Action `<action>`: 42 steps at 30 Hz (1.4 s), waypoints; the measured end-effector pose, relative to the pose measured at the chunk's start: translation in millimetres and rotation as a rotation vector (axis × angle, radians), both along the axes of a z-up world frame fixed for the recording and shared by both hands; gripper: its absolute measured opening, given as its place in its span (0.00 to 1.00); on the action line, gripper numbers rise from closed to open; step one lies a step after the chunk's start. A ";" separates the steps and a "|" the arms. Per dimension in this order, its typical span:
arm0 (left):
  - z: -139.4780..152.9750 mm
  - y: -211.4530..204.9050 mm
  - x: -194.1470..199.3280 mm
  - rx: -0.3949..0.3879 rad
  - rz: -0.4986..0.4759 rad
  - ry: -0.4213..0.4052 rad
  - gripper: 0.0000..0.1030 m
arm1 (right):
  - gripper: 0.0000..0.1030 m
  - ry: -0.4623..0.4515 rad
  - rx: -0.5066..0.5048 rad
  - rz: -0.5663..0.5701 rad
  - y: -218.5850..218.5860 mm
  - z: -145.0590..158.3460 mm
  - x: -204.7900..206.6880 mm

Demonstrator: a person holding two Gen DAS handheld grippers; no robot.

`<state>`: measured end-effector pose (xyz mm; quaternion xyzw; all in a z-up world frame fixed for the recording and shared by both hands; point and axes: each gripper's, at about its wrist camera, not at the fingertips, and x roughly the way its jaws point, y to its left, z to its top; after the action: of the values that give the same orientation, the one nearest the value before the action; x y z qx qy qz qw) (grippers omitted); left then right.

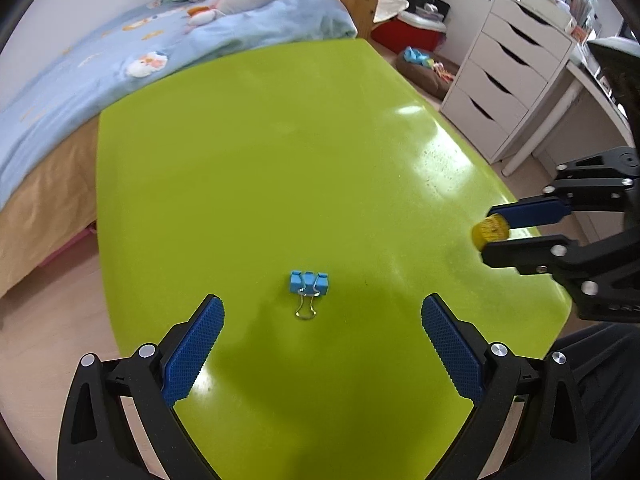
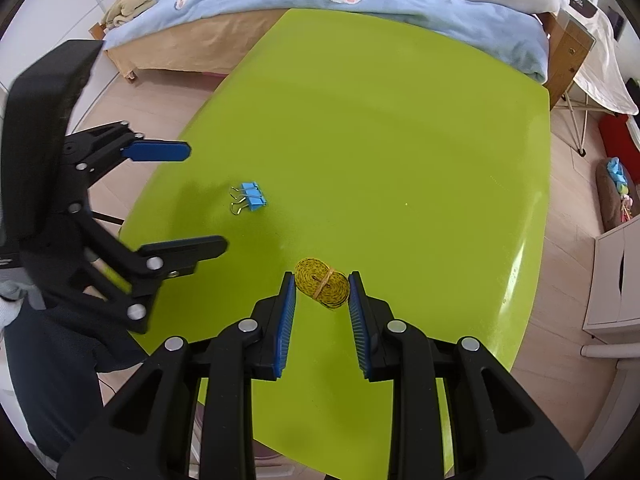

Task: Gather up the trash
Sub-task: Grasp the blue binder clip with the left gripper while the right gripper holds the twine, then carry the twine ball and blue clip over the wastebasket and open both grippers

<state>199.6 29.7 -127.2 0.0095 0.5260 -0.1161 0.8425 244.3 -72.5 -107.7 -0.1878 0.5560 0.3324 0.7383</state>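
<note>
Two blue binder clips (image 2: 251,197), one yellow tape roll (image 2: 322,287), one green table (image 2: 400,128).

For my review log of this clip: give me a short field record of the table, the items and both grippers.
surface: green table, beside a bed
item on table: blue binder clips, clustered, untouched
item held: yellow rolled tape measure, bound with a rubber band
right gripper: shut on the tape measure, pads on both sides
left gripper: open, aimed at the binder clips, not touching them
bin for trash: none in view
</note>
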 end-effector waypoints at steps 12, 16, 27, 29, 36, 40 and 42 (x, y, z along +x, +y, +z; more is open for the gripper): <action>-24.8 -5.5 16.3 0.050 0.006 0.056 0.47 | 0.26 0.002 0.012 -0.018 -9.6 -1.7 3.7; -29.0 -10.0 17.0 0.056 -0.004 0.068 0.35 | 0.26 0.004 0.011 -0.020 -11.2 -3.4 4.2; -24.8 -4.2 12.4 0.062 0.028 0.066 0.24 | 0.26 -0.010 0.034 -0.036 -16.0 -1.6 -2.4; -17.0 -3.2 6.2 0.054 0.035 0.056 0.24 | 0.26 -0.015 0.047 -0.042 -18.1 1.6 -5.7; 27.1 -4.7 -33.0 0.054 0.046 -0.010 0.24 | 0.26 -0.071 0.084 -0.070 -32.0 26.6 -29.2; 56.4 -9.3 -61.2 0.042 0.057 -0.060 0.24 | 0.26 -0.111 0.102 -0.088 -41.4 43.5 -50.4; 66.9 -12.1 -76.2 0.034 0.060 -0.081 0.24 | 0.26 -0.134 0.110 -0.090 -46.6 52.7 -63.3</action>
<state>123.4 17.6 -60.4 0.0128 0.4934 -0.0811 0.8659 181.1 -119.1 -55.1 -0.1437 0.4942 0.3156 0.7972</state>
